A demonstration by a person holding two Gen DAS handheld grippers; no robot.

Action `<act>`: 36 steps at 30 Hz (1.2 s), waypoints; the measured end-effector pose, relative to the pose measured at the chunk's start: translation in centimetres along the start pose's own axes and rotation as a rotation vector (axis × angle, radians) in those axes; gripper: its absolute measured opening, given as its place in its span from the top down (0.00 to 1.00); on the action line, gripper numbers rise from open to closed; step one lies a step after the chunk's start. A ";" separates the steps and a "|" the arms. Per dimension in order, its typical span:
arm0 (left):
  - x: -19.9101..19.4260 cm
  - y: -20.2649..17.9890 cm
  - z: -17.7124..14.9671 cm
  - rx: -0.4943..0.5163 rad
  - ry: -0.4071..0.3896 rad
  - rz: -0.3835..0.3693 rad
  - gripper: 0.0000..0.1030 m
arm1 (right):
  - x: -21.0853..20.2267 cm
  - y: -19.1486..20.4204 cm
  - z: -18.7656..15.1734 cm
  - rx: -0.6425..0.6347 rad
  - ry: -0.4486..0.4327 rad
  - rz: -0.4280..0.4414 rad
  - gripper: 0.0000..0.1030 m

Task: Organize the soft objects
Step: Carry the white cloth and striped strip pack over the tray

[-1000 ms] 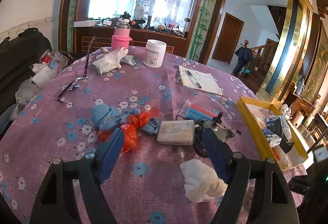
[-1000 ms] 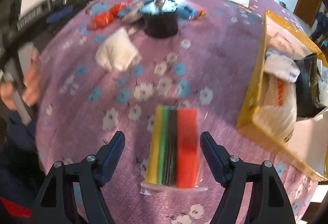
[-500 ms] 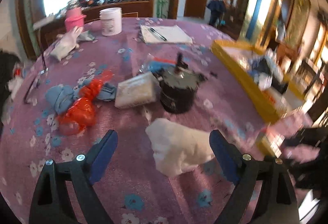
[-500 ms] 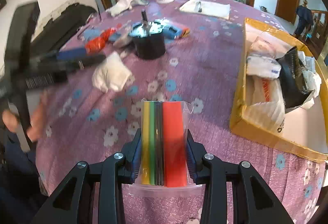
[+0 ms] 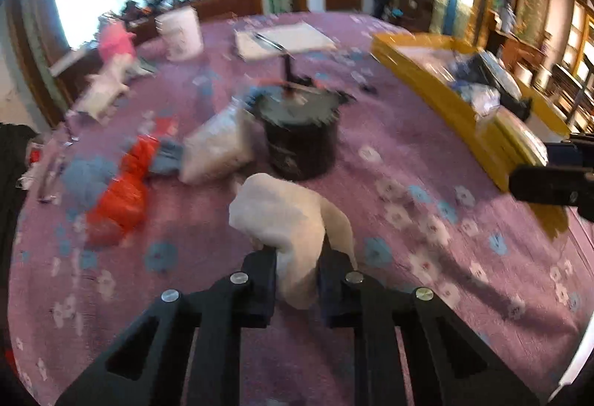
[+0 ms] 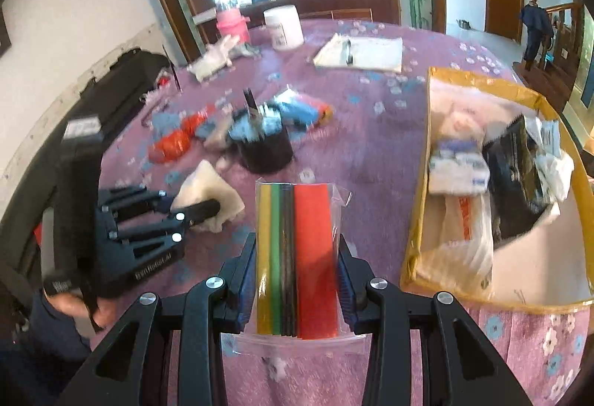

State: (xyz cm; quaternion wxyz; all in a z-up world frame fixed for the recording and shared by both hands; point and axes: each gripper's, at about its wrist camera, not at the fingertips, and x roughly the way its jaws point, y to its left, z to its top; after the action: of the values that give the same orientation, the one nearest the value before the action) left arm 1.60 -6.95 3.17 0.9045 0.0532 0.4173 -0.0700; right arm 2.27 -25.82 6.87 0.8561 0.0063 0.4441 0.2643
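Note:
My left gripper (image 5: 297, 259) is shut on a crumpled white cloth (image 5: 286, 216) that rests on the purple flowered tablecloth (image 5: 408, 239). In the right wrist view the left gripper (image 6: 193, 207) pinches that cloth (image 6: 208, 189) at the left. My right gripper (image 6: 297, 257) is shut on a clear bag of coloured strips, yellow, green, black and red (image 6: 297, 257), held above the table. The yellow cardboard box (image 6: 419, 202) with several soft packets stands to the right; it also shows in the left wrist view (image 5: 427, 72).
A black pot with a lid (image 6: 263, 142) stands mid-table. Red and blue soft items (image 5: 122, 183) and a pale packet (image 5: 219, 146) lie left of it. A white jar (image 6: 284, 27), pink cup (image 6: 232, 23), glove (image 6: 213, 57) and notebook (image 6: 360, 51) sit far back.
My left gripper swung right, moved onto the white cloth and closed on it. My right gripper closed on the bag of coloured strips and lifted it off the table.

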 end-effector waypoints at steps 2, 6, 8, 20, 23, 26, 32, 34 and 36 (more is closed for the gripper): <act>-0.6 1.2 0.3 -0.060 -0.027 -0.013 0.85 | -0.1 0.4 1.2 -0.005 -0.037 -0.006 0.61; -1.7 3.3 0.8 -0.171 -0.096 0.020 0.85 | 0.2 1.8 3.7 -0.039 -0.134 -0.049 0.61; -2.0 4.3 0.8 -0.215 -0.119 0.037 0.85 | 0.7 2.6 4.6 -0.067 -0.166 -0.067 0.61; -1.6 4.4 1.1 -0.215 -0.135 0.076 0.85 | 4.9 3.8 3.4 -0.132 -0.173 0.113 0.61; -1.9 4.2 1.1 -0.207 -0.151 0.071 0.85 | 4.7 3.5 3.2 -0.119 -0.175 0.141 0.60; -2.4 4.1 1.1 -0.205 -0.174 0.060 0.85 | 4.6 3.5 3.2 -0.119 -0.183 0.145 0.60; -2.5 3.8 1.0 -0.193 -0.179 0.063 0.84 | 4.9 3.2 3.1 -0.105 -0.168 0.140 0.61; -2.6 3.8 1.0 -0.193 -0.182 0.057 0.84 | 5.0 3.1 3.1 -0.098 -0.167 0.138 0.61; -2.8 3.8 1.0 -0.193 -0.192 0.056 0.84 | 5.0 2.9 3.3 -0.090 -0.172 0.135 0.61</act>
State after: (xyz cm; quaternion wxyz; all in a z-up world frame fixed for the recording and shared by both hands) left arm 1.19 -3.10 6.09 0.9427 -0.0296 0.3321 -0.0091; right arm 5.80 -20.36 5.78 0.8708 0.0202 0.3552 0.3394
